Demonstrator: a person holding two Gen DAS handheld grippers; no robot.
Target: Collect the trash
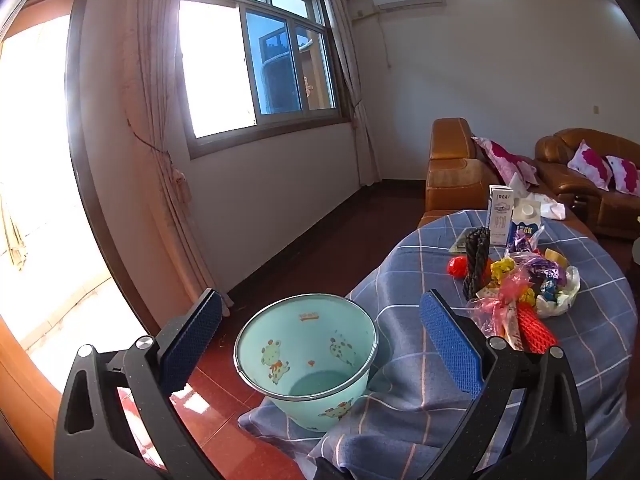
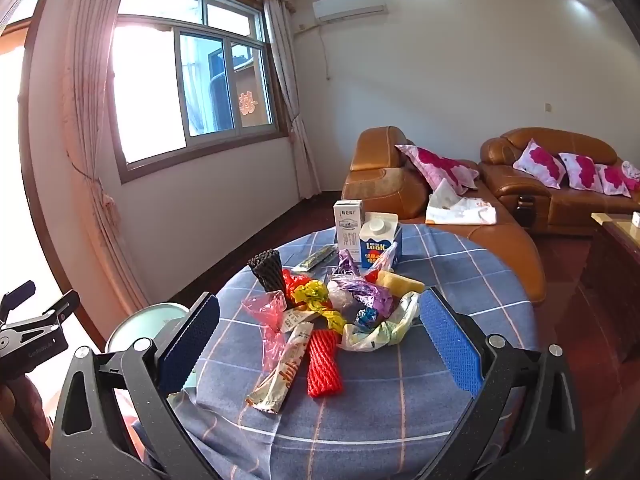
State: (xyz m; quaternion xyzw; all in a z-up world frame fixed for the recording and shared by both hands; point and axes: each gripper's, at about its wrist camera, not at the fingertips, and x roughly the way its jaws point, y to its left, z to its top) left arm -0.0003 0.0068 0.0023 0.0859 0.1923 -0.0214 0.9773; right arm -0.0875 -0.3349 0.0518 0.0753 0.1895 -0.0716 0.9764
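A pale green waste bin [image 1: 308,360] with cartoon prints stands on the floor by the round table; its rim also shows in the right wrist view [image 2: 140,320]. My left gripper [image 1: 320,340] is open and empty above the bin. A pile of trash lies on the blue checked tablecloth [image 2: 400,392]: red foam net [image 2: 323,364], long snack wrapper [image 2: 280,376], pink plastic bag [image 2: 266,312], yellow wrapper [image 2: 312,292], purple wrapper [image 2: 368,292], black foam net [image 2: 267,266], two milk cartons [image 2: 378,240]. My right gripper [image 2: 320,336] is open and empty, just before the pile.
Brown leather sofas [image 2: 552,184] with pink pillows stand behind the table. A wooden side table [image 2: 616,240] is at the right. Window and curtains [image 2: 92,160] are on the left wall. The left gripper's body [image 2: 28,340] shows at the left edge.
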